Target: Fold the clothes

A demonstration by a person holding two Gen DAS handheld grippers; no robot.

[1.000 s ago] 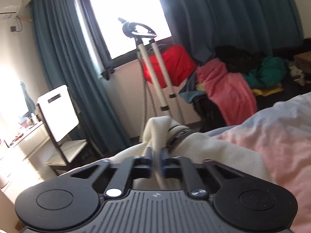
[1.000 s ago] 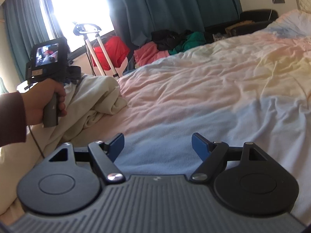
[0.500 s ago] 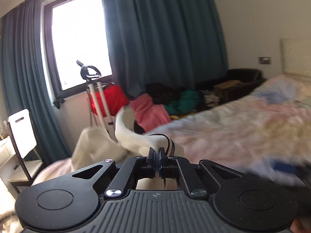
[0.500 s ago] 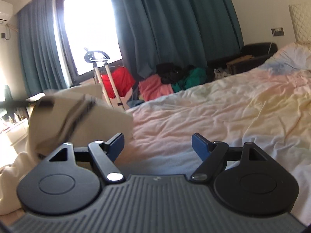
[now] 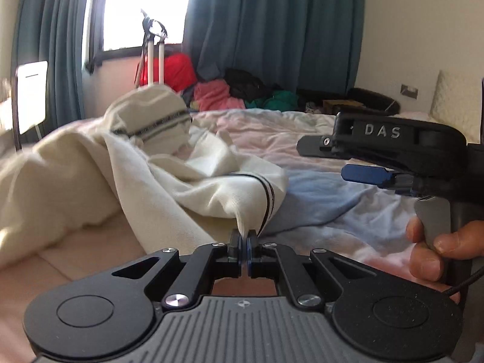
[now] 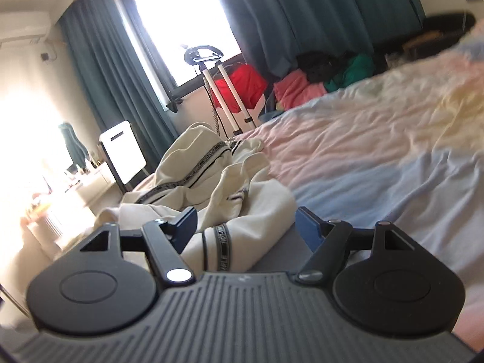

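Observation:
A cream garment (image 5: 169,175) with dark striped trim lies crumpled on the bed's pastel sheet (image 5: 332,211). My left gripper (image 5: 243,237) is shut on a pinch of its edge beside the striped band. The garment also shows in the right wrist view (image 6: 242,199). My right gripper (image 6: 246,222) is open, its blue pads either side of a striped band of the garment, not closed on it. The right gripper also shows in the left wrist view (image 5: 378,163), held by a hand, to the right of the garment.
A pile of red, pink, green and black clothes (image 5: 230,93) lies by the teal curtains (image 5: 272,30). A garment steamer stand (image 6: 217,90) and a white chair (image 6: 124,148) stand near the window. The bed sheet (image 6: 378,151) stretches away to the right.
My left gripper has swung the garment over and brought it down onto the bed. My right gripper has moved in so that its open pads sit around the garment's striped band.

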